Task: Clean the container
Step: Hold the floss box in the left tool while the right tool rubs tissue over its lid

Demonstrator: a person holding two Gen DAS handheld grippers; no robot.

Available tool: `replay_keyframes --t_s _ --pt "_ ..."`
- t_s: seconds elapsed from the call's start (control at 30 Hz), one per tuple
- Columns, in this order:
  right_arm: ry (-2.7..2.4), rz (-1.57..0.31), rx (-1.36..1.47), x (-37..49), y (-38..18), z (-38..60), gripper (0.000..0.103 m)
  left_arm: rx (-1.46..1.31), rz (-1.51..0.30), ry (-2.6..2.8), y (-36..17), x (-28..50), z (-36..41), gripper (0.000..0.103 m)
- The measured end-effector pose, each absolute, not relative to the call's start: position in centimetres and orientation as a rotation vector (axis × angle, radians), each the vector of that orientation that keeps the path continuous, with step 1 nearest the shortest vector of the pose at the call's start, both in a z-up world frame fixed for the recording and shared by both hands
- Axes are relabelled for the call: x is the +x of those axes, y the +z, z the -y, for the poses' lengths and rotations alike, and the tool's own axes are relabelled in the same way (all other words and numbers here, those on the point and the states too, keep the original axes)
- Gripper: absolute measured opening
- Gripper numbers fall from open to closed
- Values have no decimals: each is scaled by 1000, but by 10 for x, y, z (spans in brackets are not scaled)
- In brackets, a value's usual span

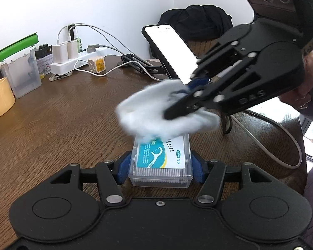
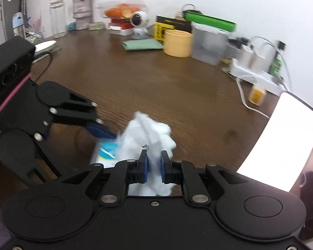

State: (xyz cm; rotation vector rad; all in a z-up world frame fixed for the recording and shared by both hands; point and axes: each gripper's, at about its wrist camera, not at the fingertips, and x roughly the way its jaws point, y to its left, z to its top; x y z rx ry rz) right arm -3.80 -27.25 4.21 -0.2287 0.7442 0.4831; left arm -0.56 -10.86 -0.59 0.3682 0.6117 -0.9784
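My left gripper [image 1: 159, 162] clamps the floss box [image 1: 160, 160] on the bench [image 1: 62, 120]; my right gripper [image 2: 154, 165] pinches a white wipe [image 2: 148, 131] against its far end.

The right tongs [image 2: 154, 165] pinch a white tissue [image 2: 150, 133] between their blue pads. The tissue covers most of the clear container [image 2: 105, 152]. The left tongs [image 2: 100, 130] grip this container over the brown tabletop [image 2: 156, 79].

A clear plastic container [image 1: 160, 162] with a blue-and-white floss-pick label lies flat, lid up, on the wooden table [image 1: 62, 120]. A crumpled white tissue [image 1: 156, 112], motion-blurred, rests over the container's far end, covering that part of the lid.
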Motion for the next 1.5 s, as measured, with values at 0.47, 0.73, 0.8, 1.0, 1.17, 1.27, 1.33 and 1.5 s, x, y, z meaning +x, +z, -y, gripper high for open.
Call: replay_keyframes --t_s 0.47,0.73,0.8,1.0,1.17,1.27,1.33,1.5 --pt "493 -745 -220 -43 42 275 13 370 -611 -979 -5 -5 109 59" --pt "641 -751 -207 -51 43 255 12 371 -610 -981 -6 -8 108 59" --pt "579 -735 -212 -44 43 256 13 372 -609 -983 -6 -9 108 58" --pt "580 -765 -227 -52 45 274 13 377 -605 -988 -5 -12 109 58" --pt "642 -747 -218 -48 44 252 12 377 -606 -988 -5 -9 108 58" --pt "545 -731 -235 -39 44 255 14 377 -606 -990 -5 -8 108 58" --pt "510 -739 -236 -40 45 267 14 381 -603 -993 -5 -8 108 58" --pt "613 -768 -203 -57 45 269 13 386 -600 -998 -5 -9 109 58"
